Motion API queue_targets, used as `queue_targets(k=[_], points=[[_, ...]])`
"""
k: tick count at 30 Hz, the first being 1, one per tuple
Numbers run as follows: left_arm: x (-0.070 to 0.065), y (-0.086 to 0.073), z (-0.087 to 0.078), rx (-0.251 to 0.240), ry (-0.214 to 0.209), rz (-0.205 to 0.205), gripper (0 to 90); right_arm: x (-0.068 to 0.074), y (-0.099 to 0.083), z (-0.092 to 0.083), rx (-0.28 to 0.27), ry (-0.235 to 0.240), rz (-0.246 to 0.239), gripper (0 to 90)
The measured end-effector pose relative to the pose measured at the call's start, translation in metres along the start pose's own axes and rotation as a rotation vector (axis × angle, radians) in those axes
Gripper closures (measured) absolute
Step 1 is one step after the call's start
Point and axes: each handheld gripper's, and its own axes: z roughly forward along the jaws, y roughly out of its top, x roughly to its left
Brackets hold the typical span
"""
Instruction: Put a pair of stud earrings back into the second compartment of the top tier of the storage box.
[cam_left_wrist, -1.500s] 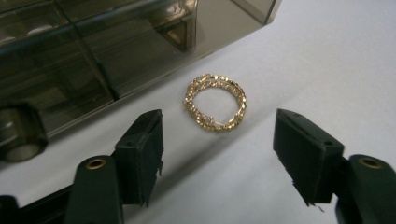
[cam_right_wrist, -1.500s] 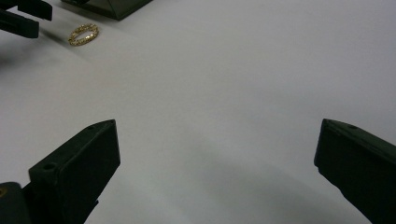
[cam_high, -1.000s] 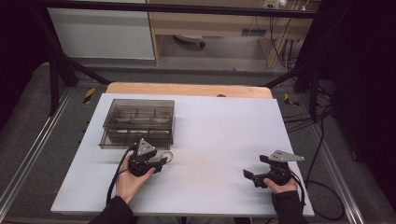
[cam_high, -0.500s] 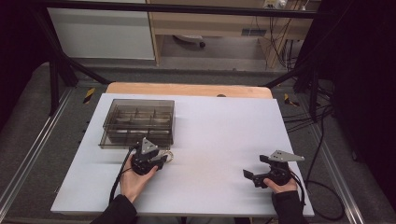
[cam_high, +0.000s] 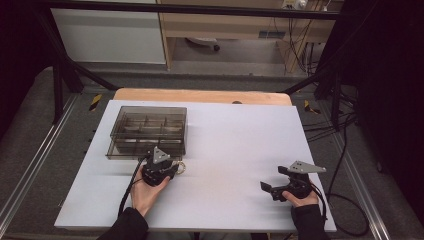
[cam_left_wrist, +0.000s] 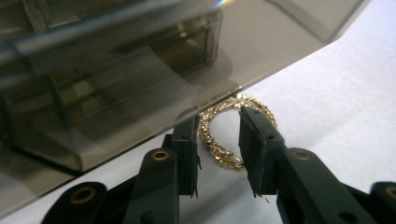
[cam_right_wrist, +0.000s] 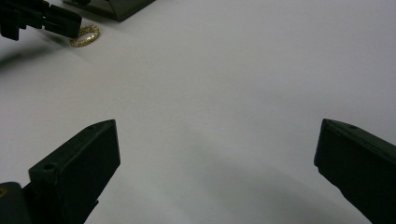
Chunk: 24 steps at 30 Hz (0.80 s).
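Nearest the person, the right gripper (cam_high: 274, 189) is waiting low over the bare front of the white bench (cam_high: 240, 140), its jaws standing wide apart with nothing between them; it is probably being kept clear so the other hand has room. Farther in, the left gripper (cam_left_wrist: 218, 147) is pointing at a gold chain bracelet (cam_left_wrist: 231, 128) that is lying flat on the bench. Its jaws have just been closing and are straddling the near part of the loop, one inside the ring and one outside, yet the pads are not visibly pressing on it. Approaching level with the bench looks like a way to pinch the thin links. Just beyond, the bracelet's far edge is touching the foot of the smoky compartment box (cam_high: 147, 131), apparently its destination.
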Motion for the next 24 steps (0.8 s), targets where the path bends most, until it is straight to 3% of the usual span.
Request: queue_targets(k=[24], points=[[0.0013,-0.0001,0.0008,0.017,0.006,-0.001,79.6,-0.0001,0.0001,-0.0001,0.0,0.0,-0.001,0.9]])
